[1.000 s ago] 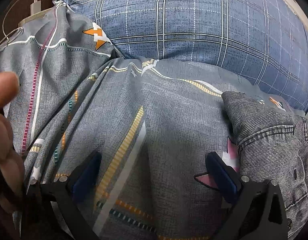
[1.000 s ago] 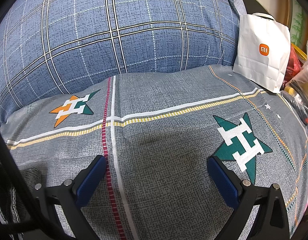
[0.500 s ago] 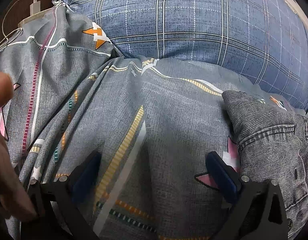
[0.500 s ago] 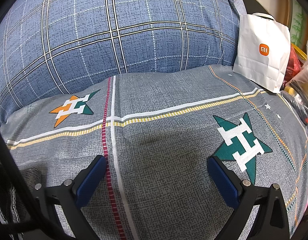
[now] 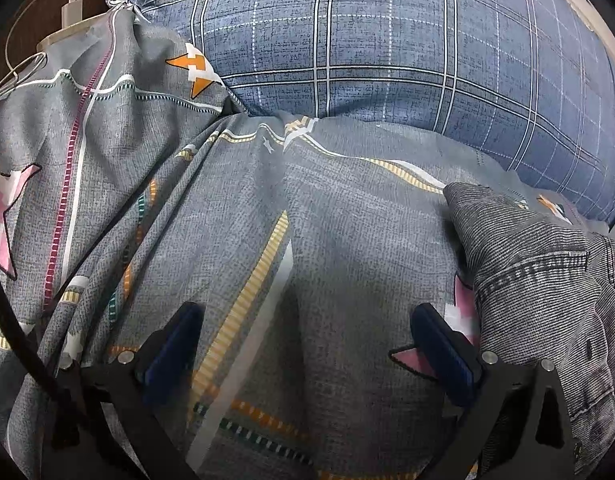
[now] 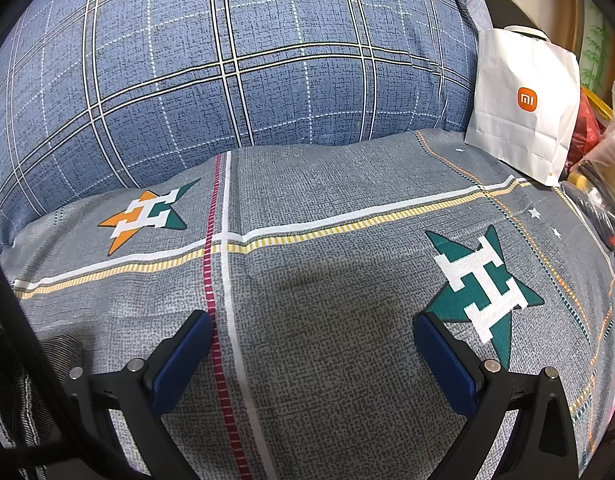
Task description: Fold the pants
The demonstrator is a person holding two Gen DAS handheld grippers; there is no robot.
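A: Where are the pants [image 5: 547,280]?
B: Bunched in a grey denim heap on the bed, on the grey patterned sheet [image 5: 347,240], at the right of the left wrist view. A dim striped strip at the lower left of the right view may be the same cloth; I cannot tell.
A: And the left tongs [image 5: 307,344]?
B: Spread wide, nothing between the blue pads, over the rumpled sheet. The right pad sits just beside the heap, not on it.
A: The right tongs [image 6: 311,352]?
B: Also wide apart and empty, over a flat stretch of sheet between a red stripe and a green star [image 6: 483,284].
A: What lies toward the far edge?
B: A blue plaid pillow [image 6: 227,60] runs along it. A white paper bag [image 6: 523,104] stands at its right end. A white charger [image 5: 72,10] with its cable sits beyond the far left corner.
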